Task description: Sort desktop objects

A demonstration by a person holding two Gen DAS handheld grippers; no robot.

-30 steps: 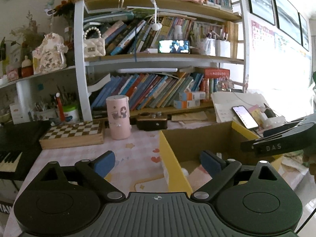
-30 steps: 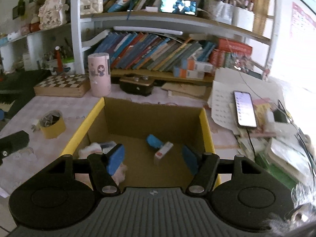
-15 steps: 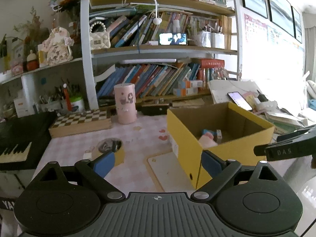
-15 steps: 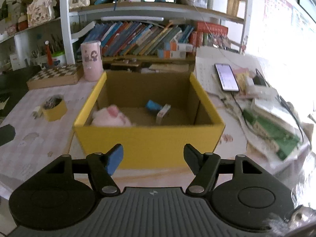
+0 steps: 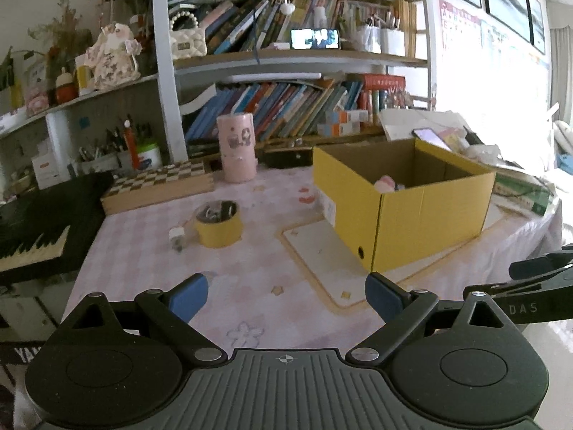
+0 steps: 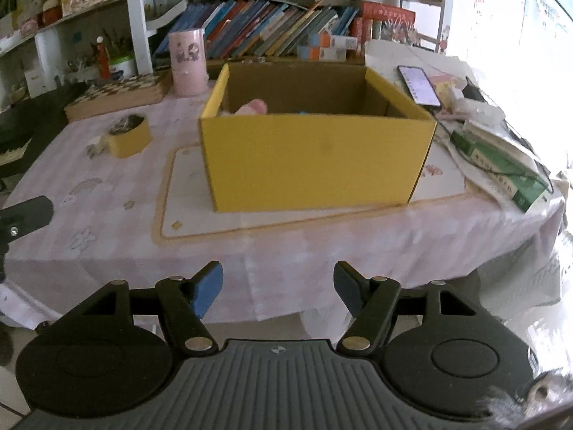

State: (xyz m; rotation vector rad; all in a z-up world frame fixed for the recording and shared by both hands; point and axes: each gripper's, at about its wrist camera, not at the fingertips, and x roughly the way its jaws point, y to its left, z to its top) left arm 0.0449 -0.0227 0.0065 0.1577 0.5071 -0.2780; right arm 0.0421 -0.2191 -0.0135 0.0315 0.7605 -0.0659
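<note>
So at this point I had both grippers hanging off the near edge of the bench [image 6: 322,251], and neither one had anything in it. The left gripper [image 5: 286,295] had its fingers spread wide over bare cloth, and the right gripper [image 6: 277,285] had its fingers apart too, nothing between them.

The yellow box [image 6: 315,157] sat on the pale mat [image 5: 315,247] with a pink plush thing [image 6: 252,106] poking up inside. What looked unsorted to me was the yellow tape roll [image 5: 218,227], out on the cloth left of the box, with clips or similar piled in its hole and a small white bit [image 5: 176,233] just beside it.

My worries from there:
- The roll was wide, so the fingers might have straddled it badly and shoved it along instead of gripping.
- Tilting it on the lift would probably have dumped the loose stuff out of its middle.
- The white bit was tiny and easy to knock off toward the keyboard [image 5: 35,247].
- The box wall was tall, so a low carry could have clipped its rim.
</note>
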